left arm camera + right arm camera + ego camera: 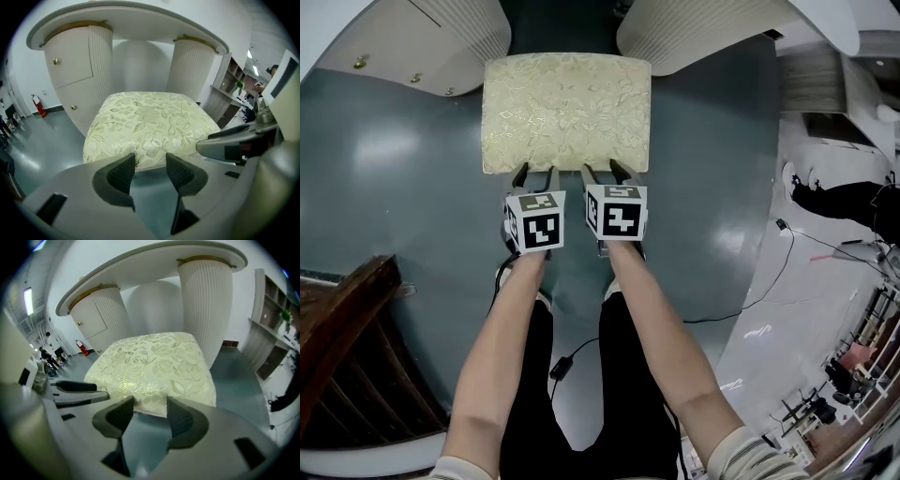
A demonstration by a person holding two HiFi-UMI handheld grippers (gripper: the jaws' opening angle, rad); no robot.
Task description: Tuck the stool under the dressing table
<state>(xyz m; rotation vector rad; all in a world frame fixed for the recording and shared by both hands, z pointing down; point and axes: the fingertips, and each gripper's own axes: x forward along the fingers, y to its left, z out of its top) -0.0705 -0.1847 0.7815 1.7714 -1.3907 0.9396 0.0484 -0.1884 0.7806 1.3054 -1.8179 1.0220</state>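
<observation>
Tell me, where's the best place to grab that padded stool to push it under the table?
Probably its near edge, coming from the person's side. The stool faces the gap between the two pedestals of the dressing table, so a push on that edge should drive it straight in. The left gripper and right gripper sit there, jaws apart.

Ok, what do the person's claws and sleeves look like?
Left claw and right claw are grey plastic with dark ribbed pads. Each carries a white cube printed with black square markers. The sleeves are light with thin stripes.
</observation>
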